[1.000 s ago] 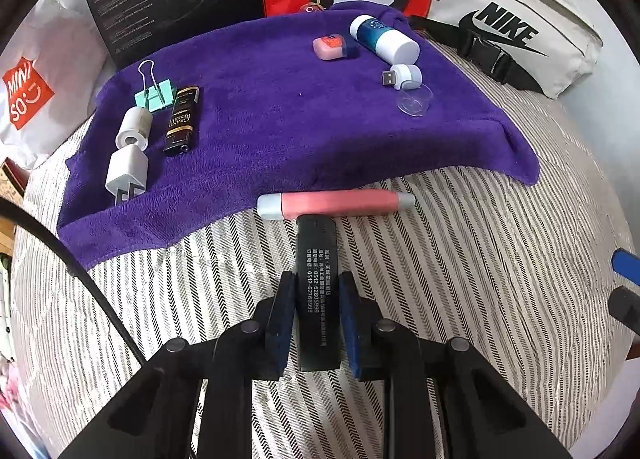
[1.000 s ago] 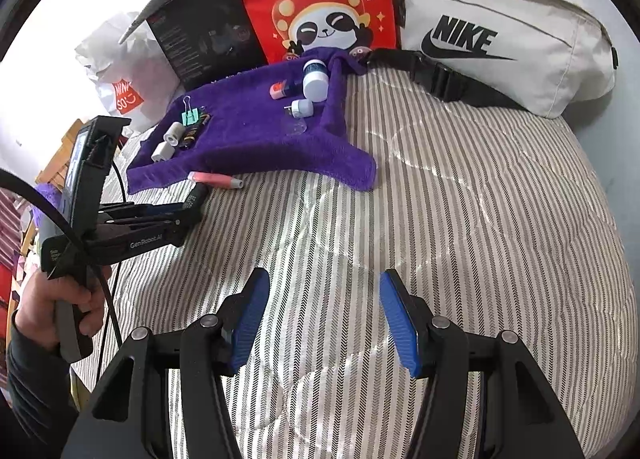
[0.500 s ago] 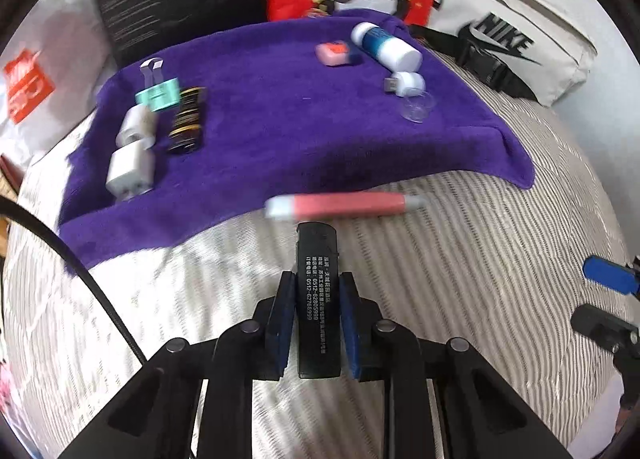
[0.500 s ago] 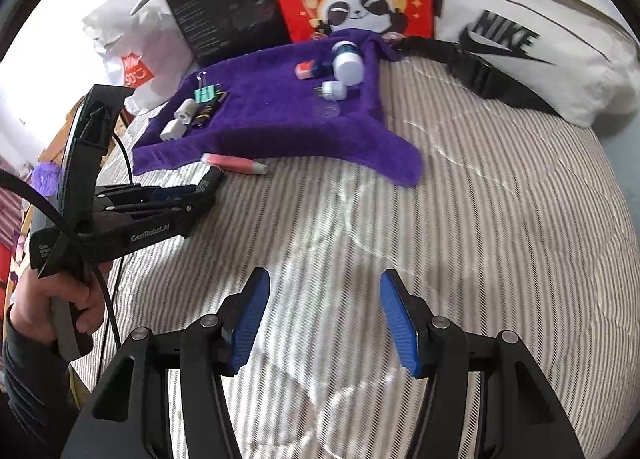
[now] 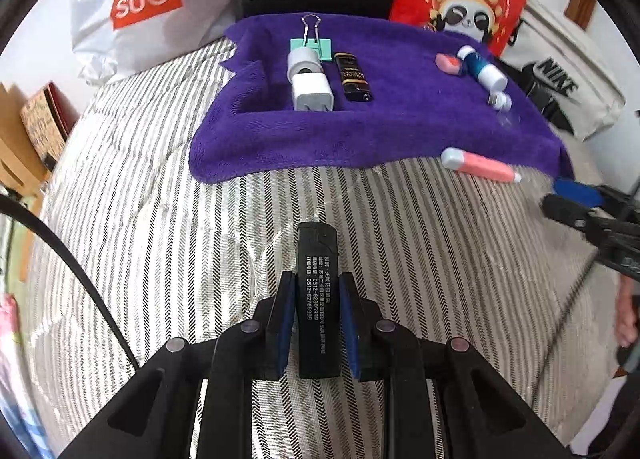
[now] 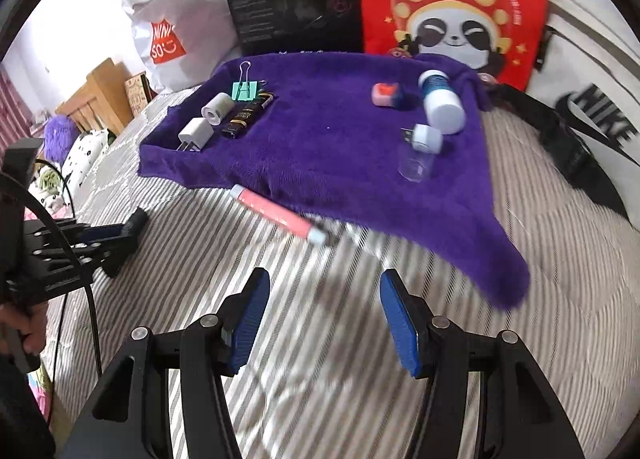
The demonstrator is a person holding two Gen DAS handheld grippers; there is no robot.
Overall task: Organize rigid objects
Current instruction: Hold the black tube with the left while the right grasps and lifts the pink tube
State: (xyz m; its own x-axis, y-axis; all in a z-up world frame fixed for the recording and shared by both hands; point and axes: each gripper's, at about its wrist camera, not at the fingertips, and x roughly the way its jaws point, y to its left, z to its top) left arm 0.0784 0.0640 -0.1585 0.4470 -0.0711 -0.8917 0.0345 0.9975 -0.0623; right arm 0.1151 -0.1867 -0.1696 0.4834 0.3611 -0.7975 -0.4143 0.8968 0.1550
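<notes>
Left gripper (image 5: 316, 323) clamps my black lighter (image 5: 318, 299) over striped bed (image 5: 160, 219); right gripper (image 6: 320, 319) half open, empty, near pink tube (image 6: 276, 215).

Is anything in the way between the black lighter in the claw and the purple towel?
Nothing visible. The left gripper is shut on the black lighter, and only bare striped bedding lies between it and the near edge of the purple towel. The pink tube lies off to the right, at that edge.
</notes>
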